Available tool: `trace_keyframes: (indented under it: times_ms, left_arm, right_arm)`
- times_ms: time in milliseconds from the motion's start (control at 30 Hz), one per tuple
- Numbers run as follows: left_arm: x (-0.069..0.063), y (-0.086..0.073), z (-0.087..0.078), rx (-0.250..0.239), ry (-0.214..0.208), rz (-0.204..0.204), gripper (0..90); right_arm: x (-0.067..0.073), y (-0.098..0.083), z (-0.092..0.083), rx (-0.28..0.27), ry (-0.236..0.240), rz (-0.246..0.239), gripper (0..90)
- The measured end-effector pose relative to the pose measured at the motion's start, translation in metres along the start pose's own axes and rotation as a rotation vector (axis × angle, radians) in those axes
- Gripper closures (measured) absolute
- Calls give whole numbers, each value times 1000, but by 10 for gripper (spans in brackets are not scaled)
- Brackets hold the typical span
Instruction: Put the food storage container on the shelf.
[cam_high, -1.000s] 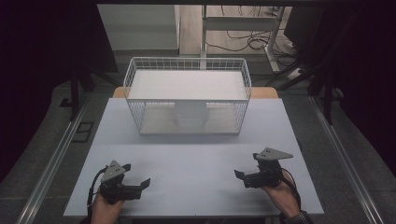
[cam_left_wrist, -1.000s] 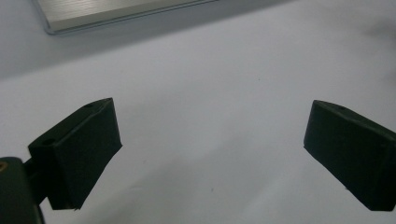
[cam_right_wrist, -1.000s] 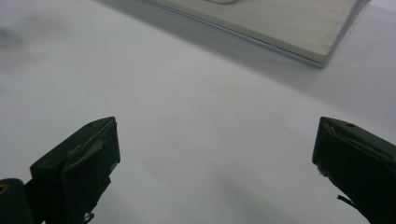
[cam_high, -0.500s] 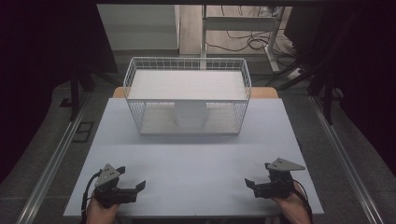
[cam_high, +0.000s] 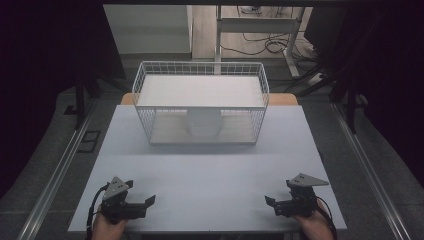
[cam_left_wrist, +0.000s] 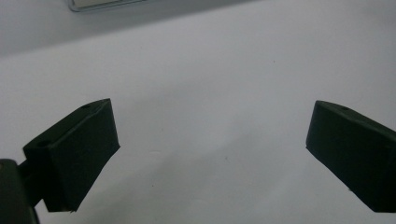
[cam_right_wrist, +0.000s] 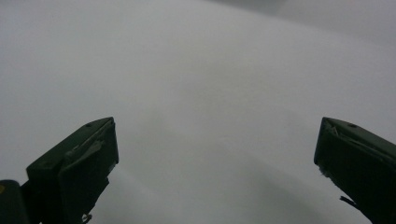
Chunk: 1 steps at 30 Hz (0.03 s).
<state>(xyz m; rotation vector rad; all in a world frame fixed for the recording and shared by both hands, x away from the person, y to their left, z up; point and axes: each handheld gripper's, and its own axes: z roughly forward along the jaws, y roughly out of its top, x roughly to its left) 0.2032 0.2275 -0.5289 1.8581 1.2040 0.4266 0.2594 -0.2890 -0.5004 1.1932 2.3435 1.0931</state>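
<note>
The left gripper (cam_high: 142, 202) is held low over the near left corner of the white table (cam_high: 210, 175), close to the front edge. In the left gripper view, its 2 black jaws are spread wide apart, and nothing is gripped between them; bare table surface is seen in the gap. The right gripper (cam_high: 272, 204) is held over the near right corner of the table, also close to the front edge. In the right gripper view, its 2 jaws are likewise spread wide, with nothing gripped and bare table surface between them. The 2 grippers are positioned well apart, with their jaws pointed inward toward each other.

A white wire basket (cam_high: 200, 107) is placed at the far middle of the table, well apart from both grippers. Inside it, a white cylindrical container (cam_high: 202, 122) is seen standing upright near the middle of the basket floor. The person's left hand (cam_high: 107, 227) and right hand (cam_high: 315, 225) are seen at the bottom edge of the high view.
</note>
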Motion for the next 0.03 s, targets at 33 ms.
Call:
trace_keyframes:
  times_ms: [33]
  left_arm:
    - [0,0,1,4,-1,5,21]
  right_arm:
    - [0,0,0,2,-1,-3,0]
